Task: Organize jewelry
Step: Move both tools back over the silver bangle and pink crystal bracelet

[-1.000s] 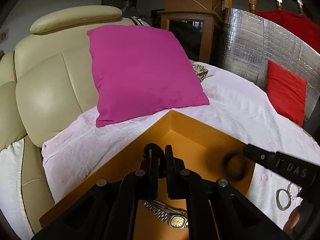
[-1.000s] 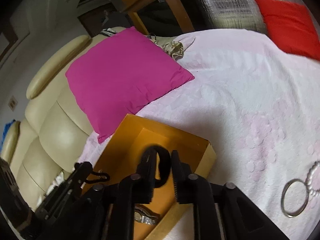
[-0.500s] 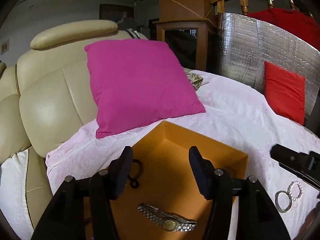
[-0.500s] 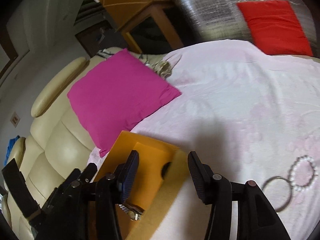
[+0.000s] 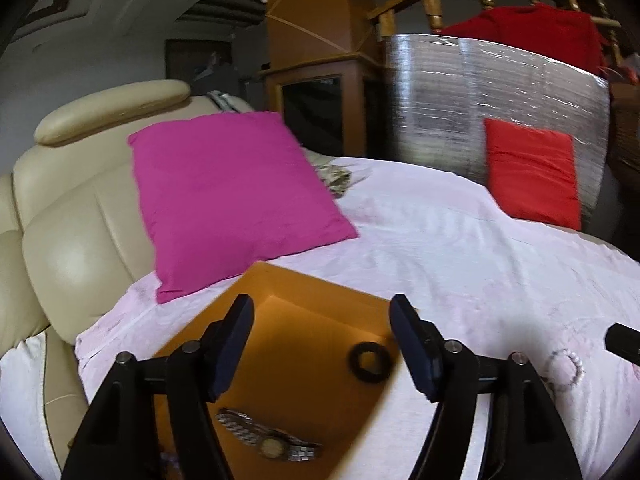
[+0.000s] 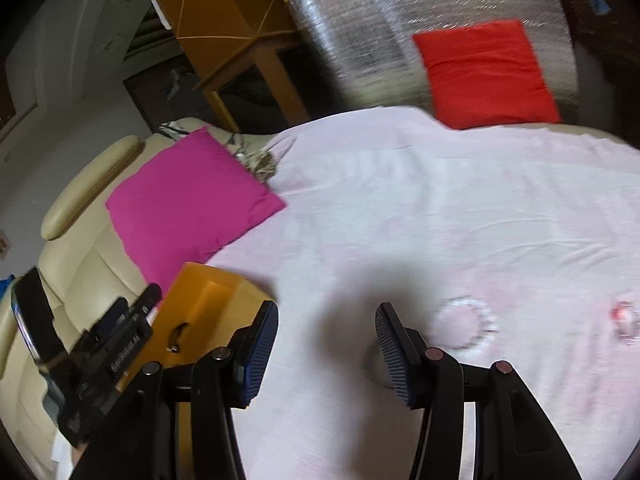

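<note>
**Both claws open over the bed**

Our left claw (image 5: 320, 344) hangs spread wide and empty above the orange box (image 5: 280, 360), which sits at the bed's edge by the magenta pillow (image 5: 232, 200). Inside the box we see a black ring (image 5: 370, 361) and a metal watch (image 5: 268, 442). Our right claw (image 6: 326, 354) is equally wide apart, gripping nothing, over the pale pink bedspread (image 6: 400, 208). A pearl bracelet (image 6: 466, 328) lies on the bedspread just beyond it, with a blurred pinkish piece (image 6: 624, 318) nearer the bed's right edge.
</note>
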`<state>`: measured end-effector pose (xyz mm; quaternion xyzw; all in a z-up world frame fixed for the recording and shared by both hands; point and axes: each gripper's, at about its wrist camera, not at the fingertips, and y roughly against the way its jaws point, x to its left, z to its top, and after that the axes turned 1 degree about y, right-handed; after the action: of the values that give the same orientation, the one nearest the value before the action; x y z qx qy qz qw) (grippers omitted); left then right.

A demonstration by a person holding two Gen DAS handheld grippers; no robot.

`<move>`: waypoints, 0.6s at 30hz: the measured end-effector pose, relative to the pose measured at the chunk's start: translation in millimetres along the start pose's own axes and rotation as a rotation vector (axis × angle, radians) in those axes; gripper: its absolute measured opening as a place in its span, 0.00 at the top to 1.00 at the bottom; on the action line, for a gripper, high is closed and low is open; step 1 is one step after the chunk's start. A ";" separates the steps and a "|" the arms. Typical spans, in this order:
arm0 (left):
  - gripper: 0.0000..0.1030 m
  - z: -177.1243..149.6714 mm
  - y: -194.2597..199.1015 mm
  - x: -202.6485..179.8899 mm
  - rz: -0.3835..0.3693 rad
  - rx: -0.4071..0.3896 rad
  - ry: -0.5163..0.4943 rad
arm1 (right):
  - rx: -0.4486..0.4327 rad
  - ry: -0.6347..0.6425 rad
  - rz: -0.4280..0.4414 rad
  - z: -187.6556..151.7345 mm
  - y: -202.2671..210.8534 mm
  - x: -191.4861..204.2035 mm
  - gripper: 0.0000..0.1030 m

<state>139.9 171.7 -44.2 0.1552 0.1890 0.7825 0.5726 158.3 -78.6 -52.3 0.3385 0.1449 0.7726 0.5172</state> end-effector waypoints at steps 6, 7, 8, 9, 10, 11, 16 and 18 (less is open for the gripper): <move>0.25 -5.4 2.0 -34.8 -0.054 0.006 -0.074 | -0.031 -0.050 -0.077 -10.1 34.0 -52.9 0.47; 0.25 -7.4 1.6 -41.7 -0.067 0.013 -0.089 | -0.033 -0.068 -0.085 -12.6 39.5 -63.9 0.47; 0.25 -9.3 1.4 -49.1 -0.079 0.018 -0.107 | -0.036 -0.077 -0.091 -14.3 42.9 -70.4 0.47; 0.25 -11.2 1.6 -55.5 -0.088 0.021 -0.124 | -0.040 -0.088 -0.100 -16.6 47.6 -78.1 0.47; 0.25 -13.0 2.4 -62.1 -0.095 0.022 -0.144 | -0.045 -0.101 -0.109 -18.5 51.7 -85.9 0.47; 0.25 -15.0 3.3 -69.6 -0.104 0.022 -0.166 | -0.050 -0.120 -0.120 -21.0 56.8 -96.4 0.47; 0.25 -26.0 7.9 -102.7 -0.149 0.026 -0.260 | -0.075 -0.220 -0.154 -29.5 74.7 -138.1 0.47; 0.25 -30.3 8.3 -113.1 -0.155 0.032 -0.294 | -0.084 -0.272 -0.164 -29.3 80.1 -154.1 0.47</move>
<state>152.5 57.9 -70.0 0.2620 0.1268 0.7018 0.6501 118.8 -247.1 -85.2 0.4050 0.0682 0.6802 0.6072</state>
